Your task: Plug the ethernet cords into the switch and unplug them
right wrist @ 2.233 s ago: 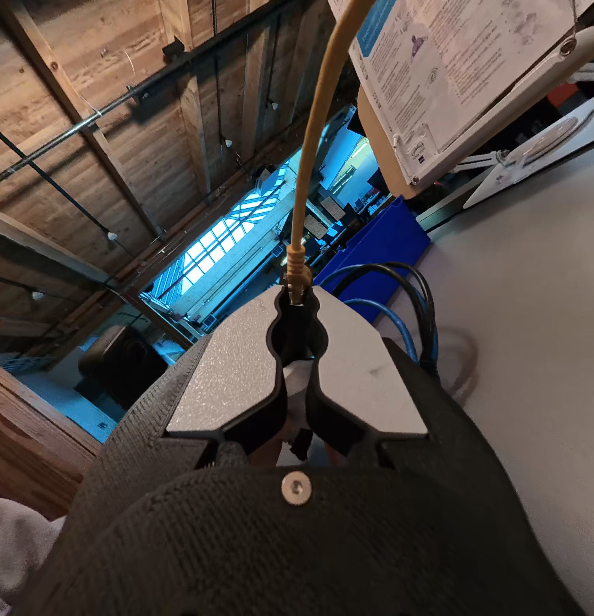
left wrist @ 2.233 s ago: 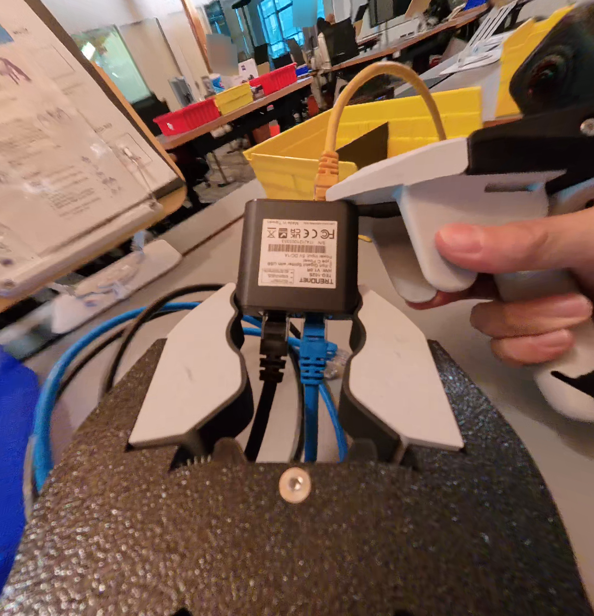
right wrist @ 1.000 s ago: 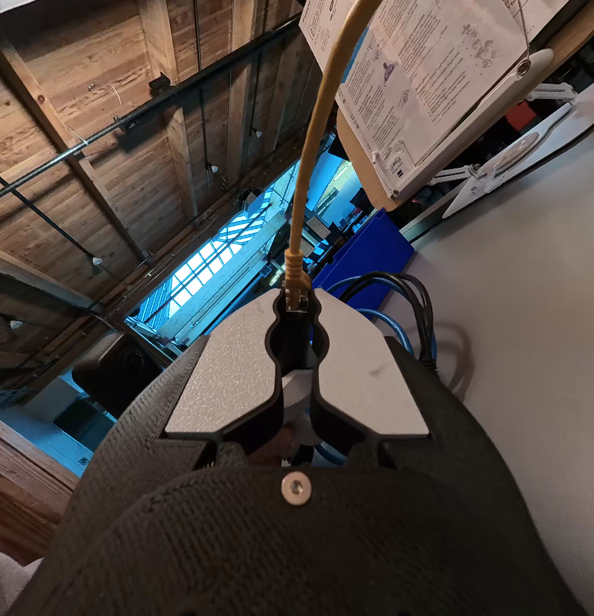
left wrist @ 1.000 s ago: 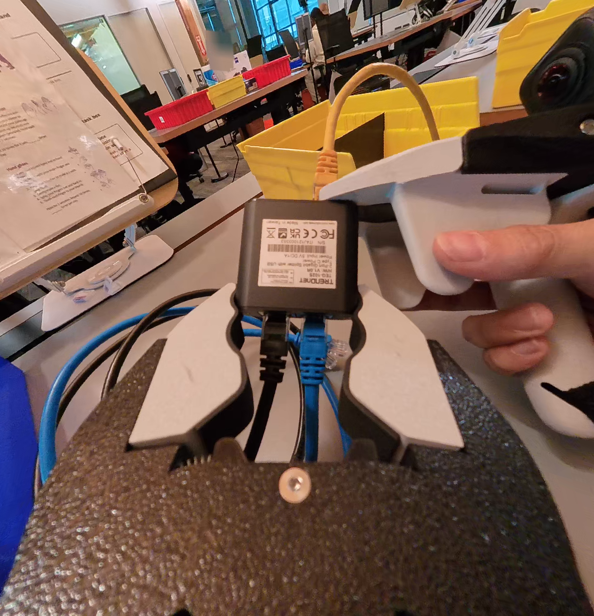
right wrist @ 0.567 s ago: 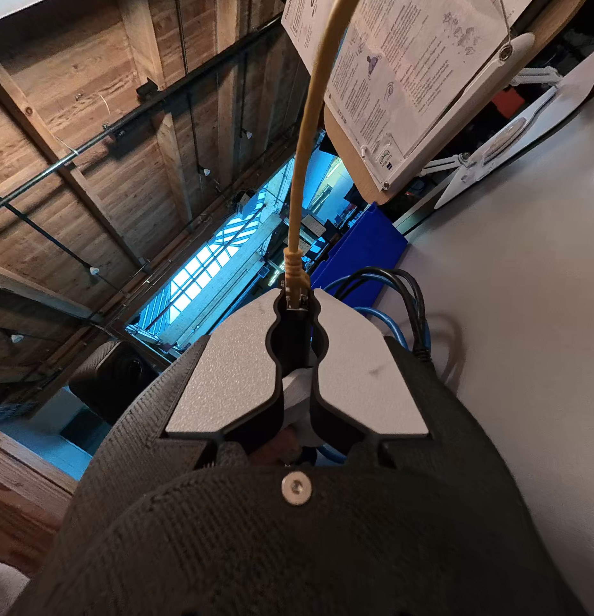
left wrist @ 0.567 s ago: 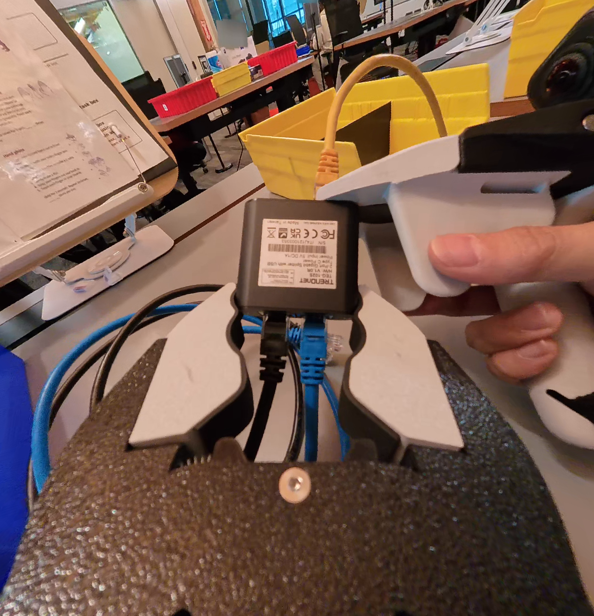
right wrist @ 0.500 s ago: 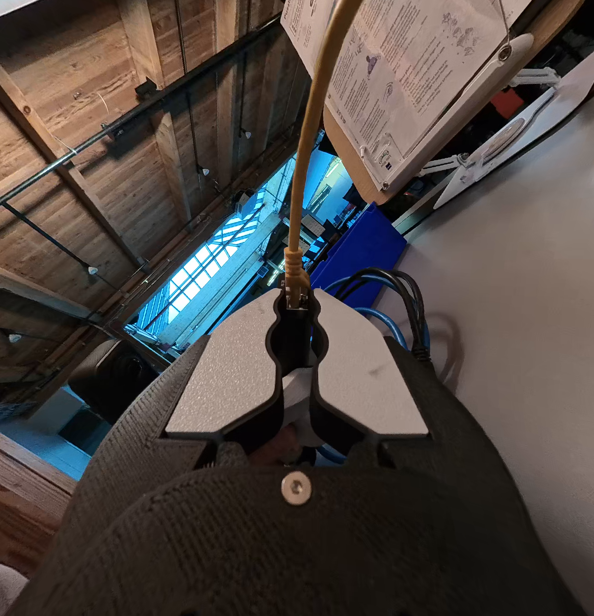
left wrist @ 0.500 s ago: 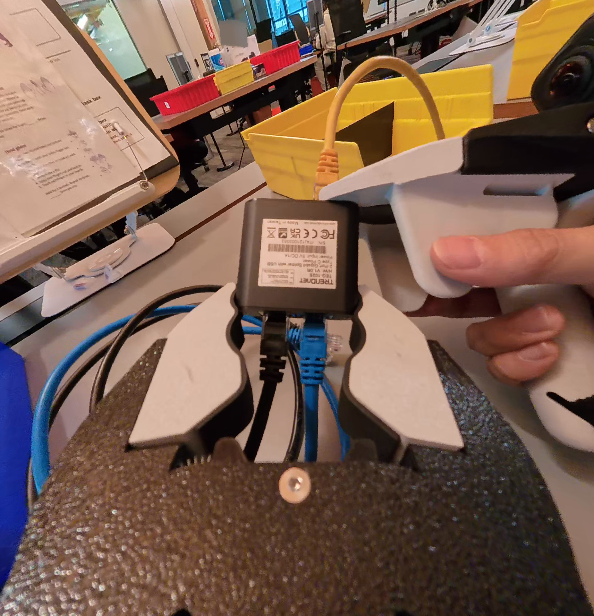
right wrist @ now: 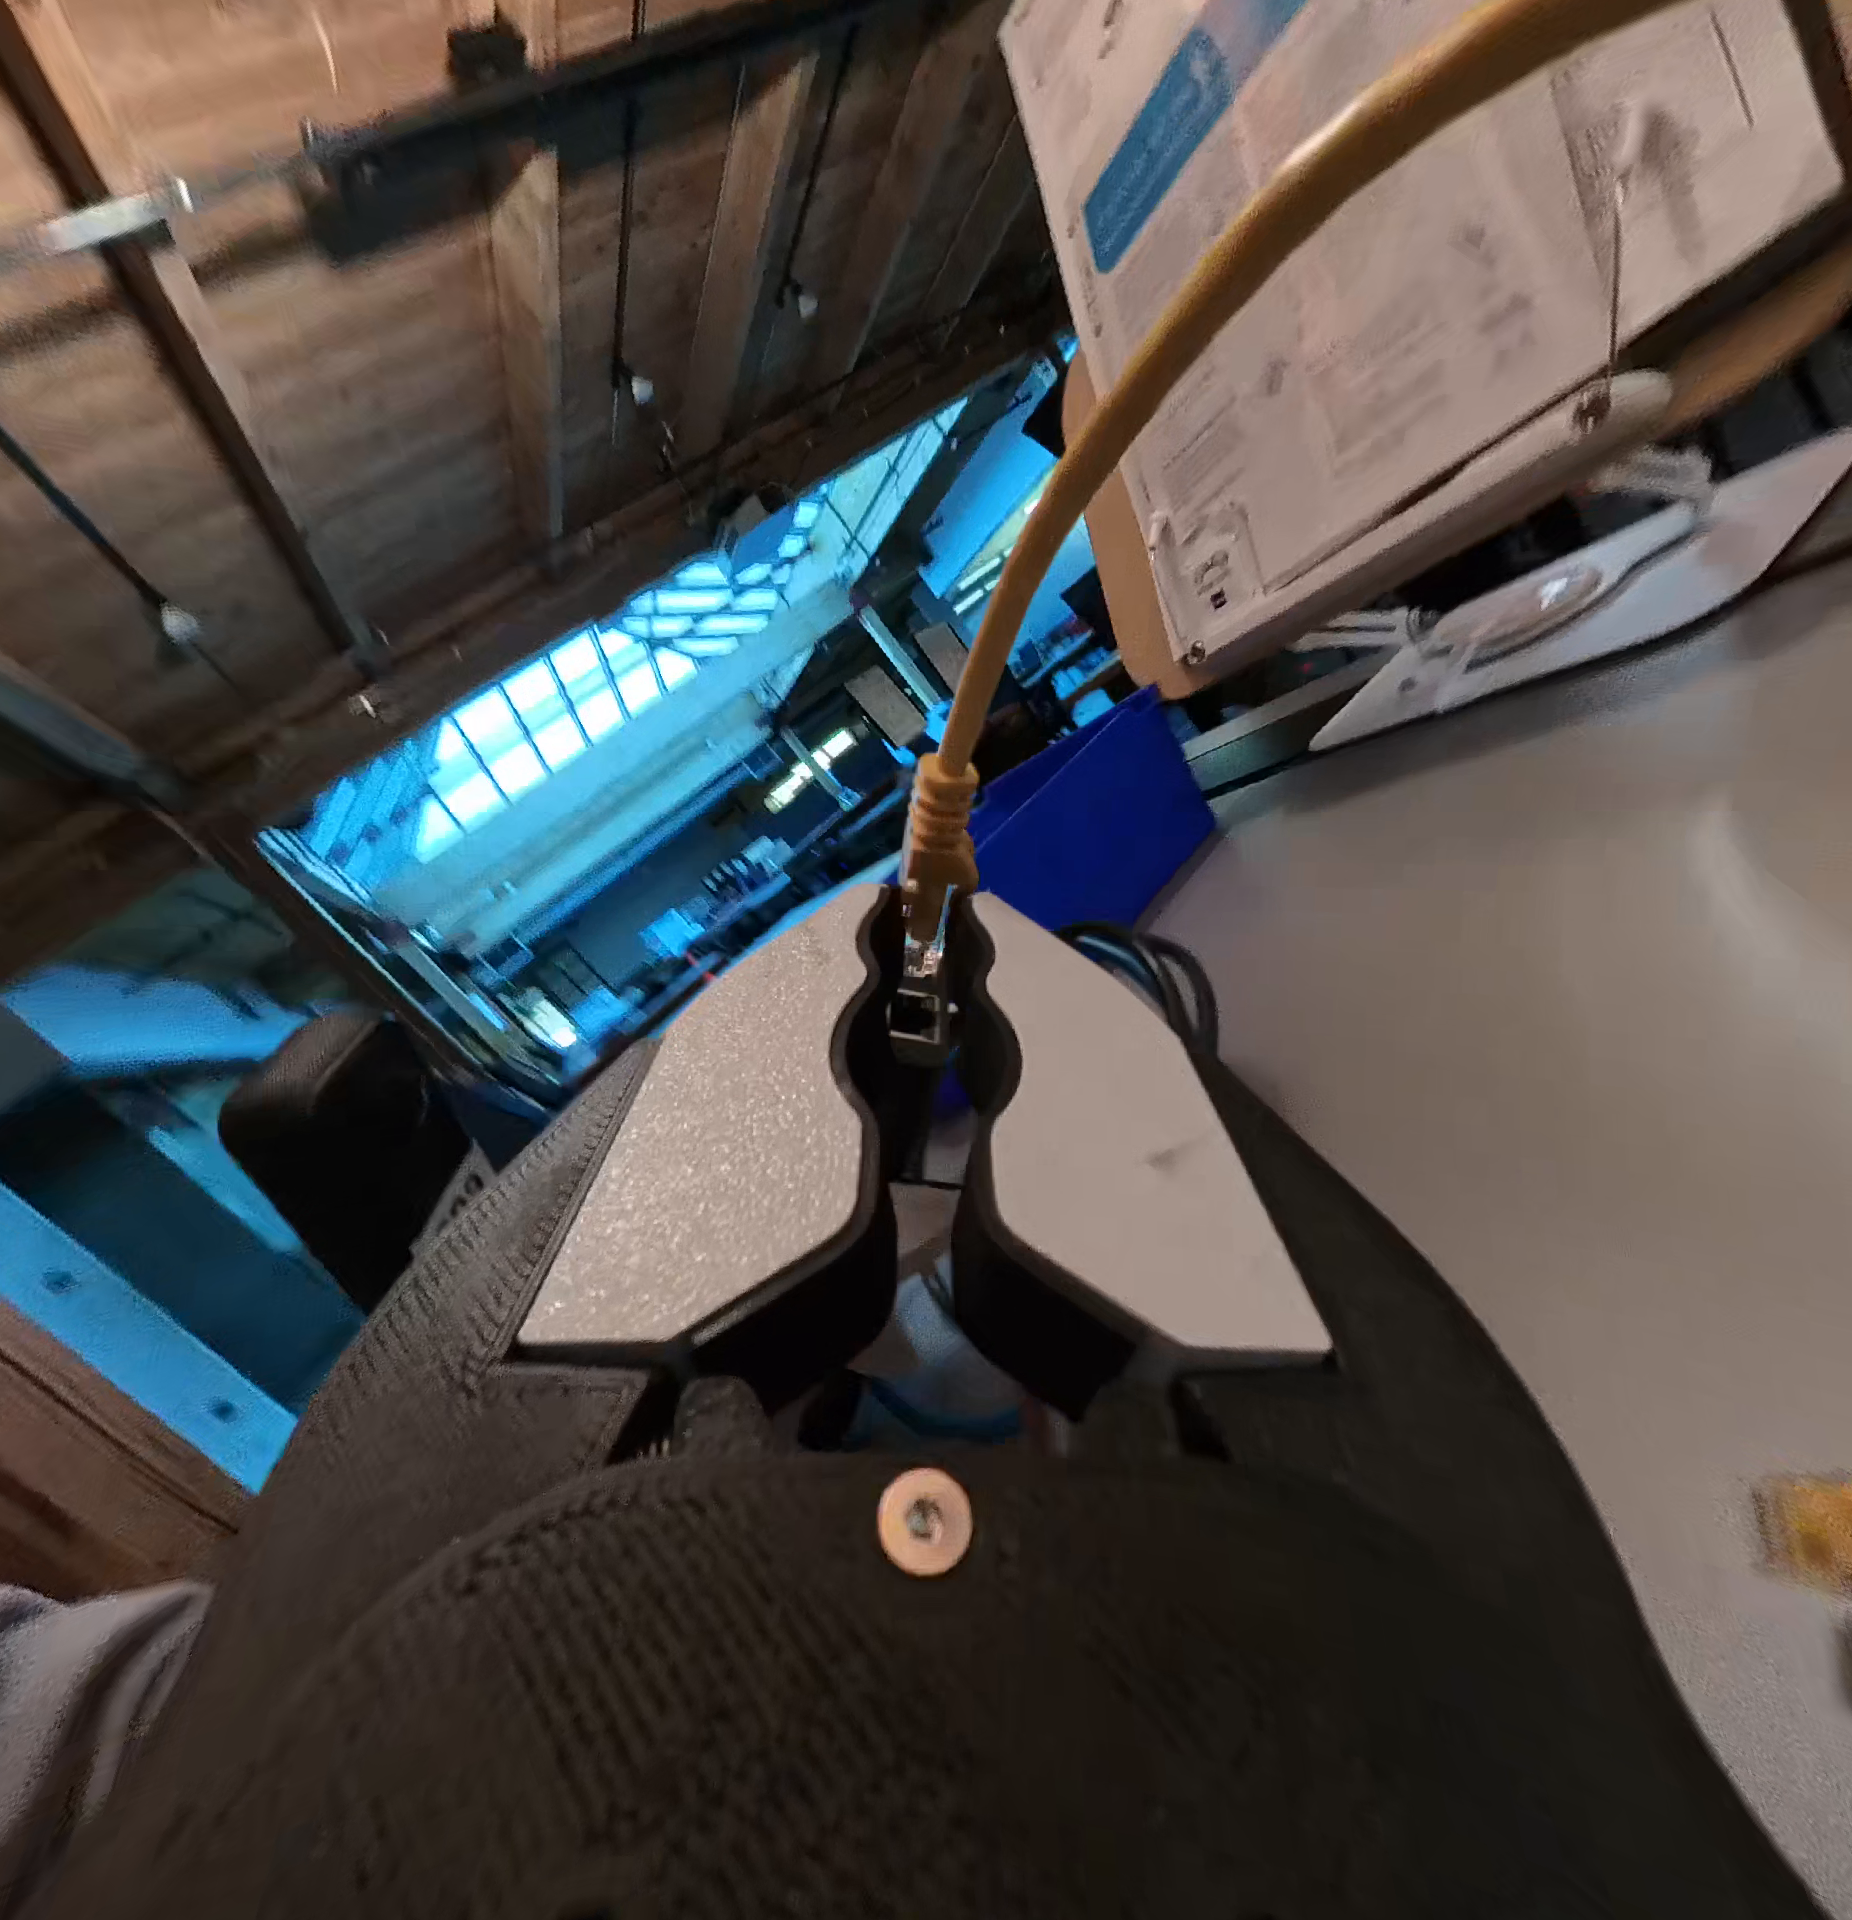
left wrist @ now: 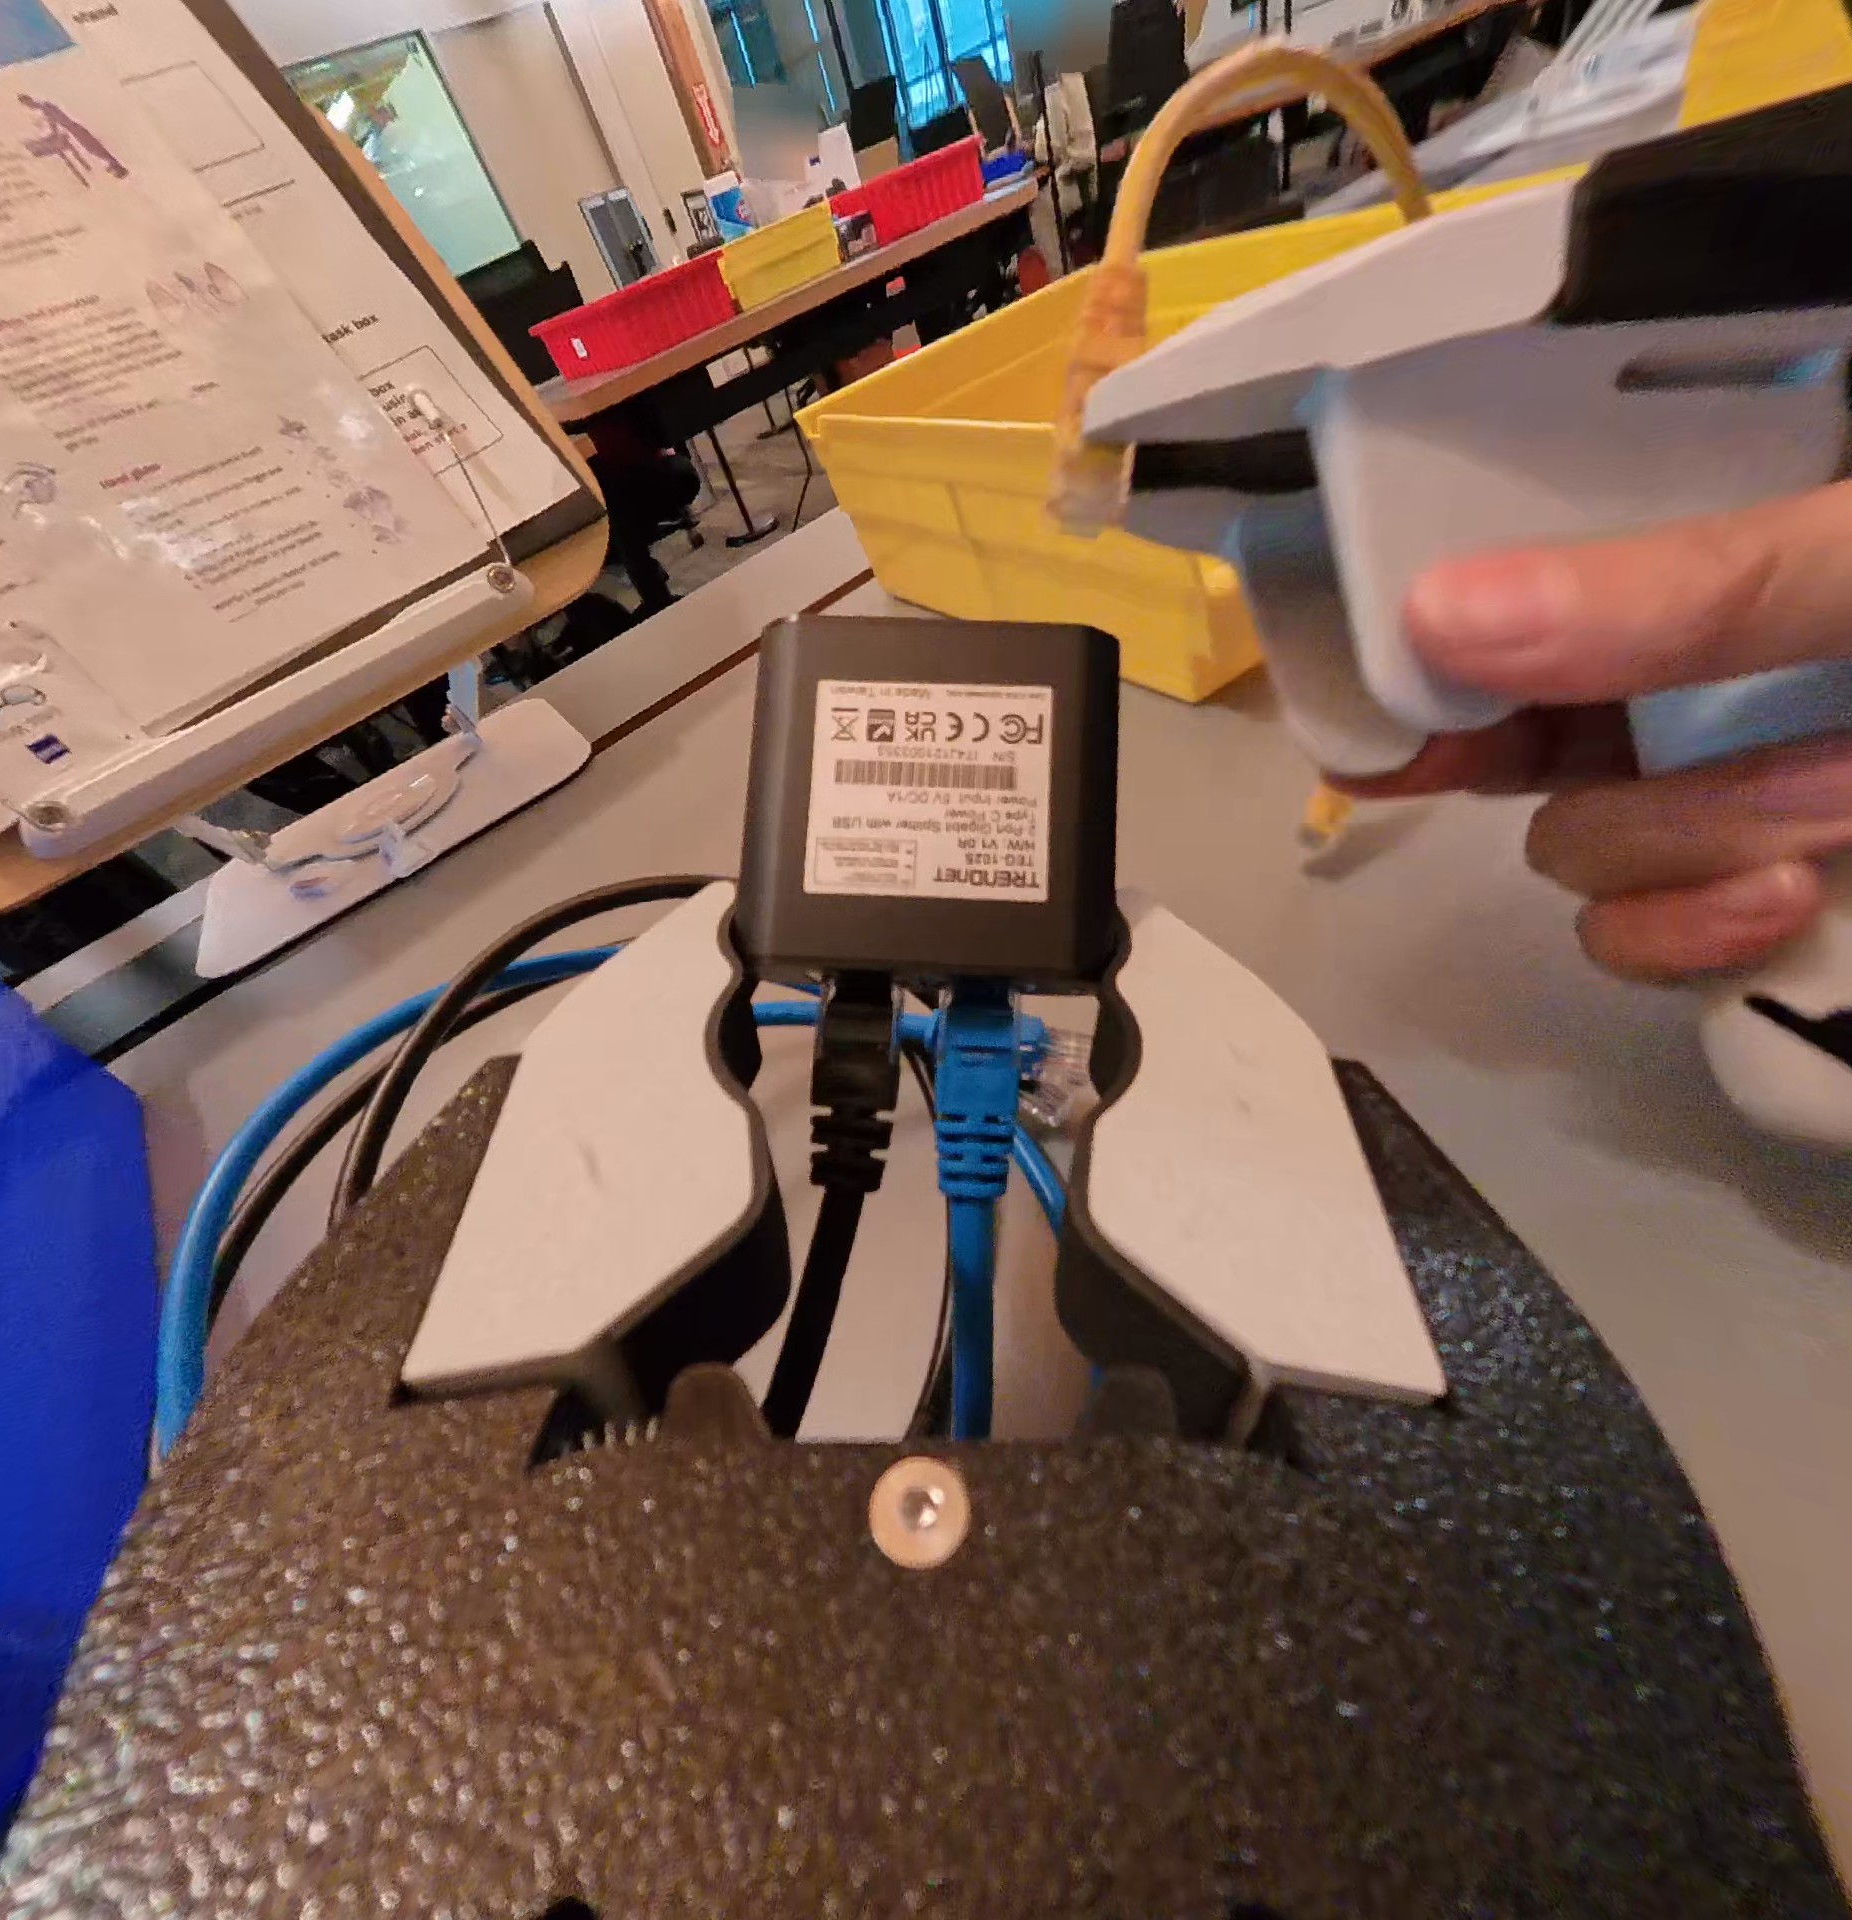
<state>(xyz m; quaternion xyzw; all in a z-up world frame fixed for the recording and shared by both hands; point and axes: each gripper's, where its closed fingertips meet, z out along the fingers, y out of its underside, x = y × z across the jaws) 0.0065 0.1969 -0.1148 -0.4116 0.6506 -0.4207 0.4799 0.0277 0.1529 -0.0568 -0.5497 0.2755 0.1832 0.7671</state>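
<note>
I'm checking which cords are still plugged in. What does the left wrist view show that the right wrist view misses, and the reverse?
Only the left wrist view shows the black cord and blue cord plugged into the switch's near side, the left tongs shut on it, plus a yellow bin.

Only the right wrist view shows the vacated port just below the yellow cord's plug.

Both show the yellow cord gripped by the right tongs, clear of the switch.
</note>
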